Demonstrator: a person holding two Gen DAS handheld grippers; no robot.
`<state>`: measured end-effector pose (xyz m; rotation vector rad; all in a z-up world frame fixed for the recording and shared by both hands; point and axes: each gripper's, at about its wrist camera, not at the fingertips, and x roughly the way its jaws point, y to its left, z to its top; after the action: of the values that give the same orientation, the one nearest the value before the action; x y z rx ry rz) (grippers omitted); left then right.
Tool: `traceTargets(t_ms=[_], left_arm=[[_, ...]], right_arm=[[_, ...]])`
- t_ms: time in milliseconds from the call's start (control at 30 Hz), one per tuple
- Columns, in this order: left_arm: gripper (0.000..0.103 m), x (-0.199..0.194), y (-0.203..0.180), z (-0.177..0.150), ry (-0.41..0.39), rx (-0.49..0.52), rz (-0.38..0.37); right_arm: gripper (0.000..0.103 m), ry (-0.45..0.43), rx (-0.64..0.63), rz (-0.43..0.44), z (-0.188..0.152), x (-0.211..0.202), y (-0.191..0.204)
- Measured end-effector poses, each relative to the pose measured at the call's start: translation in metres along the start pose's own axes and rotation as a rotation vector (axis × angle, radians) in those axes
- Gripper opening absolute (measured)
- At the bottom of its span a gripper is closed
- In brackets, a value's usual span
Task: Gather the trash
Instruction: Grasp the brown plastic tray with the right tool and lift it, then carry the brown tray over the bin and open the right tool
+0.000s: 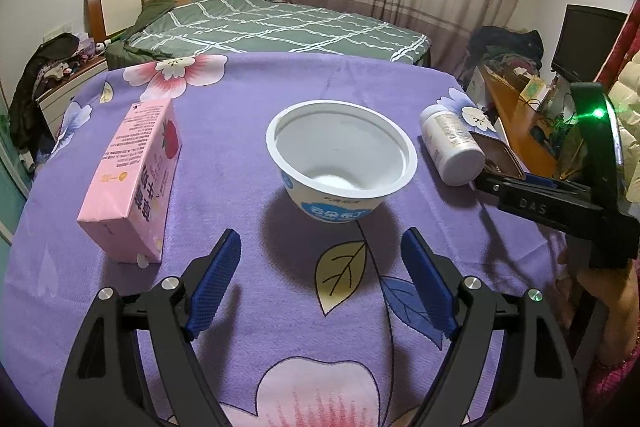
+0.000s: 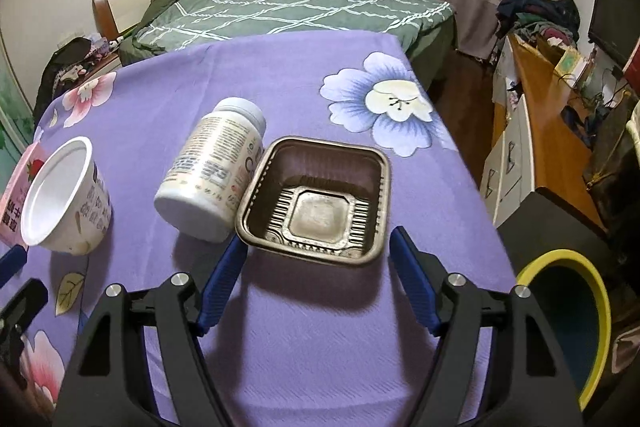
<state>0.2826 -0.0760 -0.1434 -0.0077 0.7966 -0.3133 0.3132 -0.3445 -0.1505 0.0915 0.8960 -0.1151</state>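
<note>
On the purple flowered tablecloth (image 1: pixel 256 95) stand a white empty yogurt cup (image 1: pixel 340 157), a pink carton (image 1: pixel 136 179) to its left and a white pill bottle (image 1: pixel 452 147) lying on its side to its right. My left gripper (image 1: pixel 322 263) is open, just short of the cup. In the right wrist view a brown plastic tray (image 2: pixel 316 199) sits beside the bottle (image 2: pixel 212 171), with the cup (image 2: pixel 60 195) at the left. My right gripper (image 2: pixel 316 263) is open, its fingertips at the tray's near corners.
A yellow-rimmed bin (image 2: pixel 568 319) stands below the table's right edge. A bed (image 1: pixel 260 23) lies behind the table. A wooden desk (image 2: pixel 540 131) with clutter and a monitor (image 1: pixel 584 39) is at the right.
</note>
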Motion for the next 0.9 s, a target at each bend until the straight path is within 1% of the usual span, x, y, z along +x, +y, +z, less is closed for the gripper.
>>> traceTargets(t_ms=[33, 67, 100, 300, 433, 567, 733, 900], left_arm=[[0.081, -0.001, 0.0, -0.001, 0.0, 0.001, 0.0], [0.081, -0.001, -0.001, -0.001, 0.0, 0.002, -0.001], [0.081, -0.001, -0.001, -0.001, 0.0, 0.001, 0.0], [0.082, -0.001, -0.003, 0.0, 0.004, -0.005, -0.003], [0.082, 0.0, -0.002, 0.0, 0.006, -0.007, -0.004], [0.082, 0.0, -0.002, 0.0, 0.005, -0.007, -0.004], [0.082, -0.001, -0.003, 0.0, -0.004, 0.002, 0.0], [0.082, -0.002, -0.006, -0.001, -0.011, 0.009, 0.003]], right_arm=[[0.07, 0.004, 0.003, 0.004, 0.001, 0.001, 0.001], [0.067, 0.002, 0.015, 0.012, 0.001, 0.001, 0.0], [0.056, -0.003, 0.027, 0.017, 0.002, 0.001, -0.003], [0.056, -0.013, 0.054, 0.026, 0.0, -0.004, -0.009], [0.056, -0.015, 0.049, 0.051, -0.006, -0.018, -0.008], [0.056, -0.042, 0.041, 0.043, -0.016, -0.039, -0.012], [0.056, -0.08, 0.082, 0.007, -0.028, -0.066, -0.036], [0.056, -0.097, 0.152, -0.058, -0.042, -0.088, -0.076]])
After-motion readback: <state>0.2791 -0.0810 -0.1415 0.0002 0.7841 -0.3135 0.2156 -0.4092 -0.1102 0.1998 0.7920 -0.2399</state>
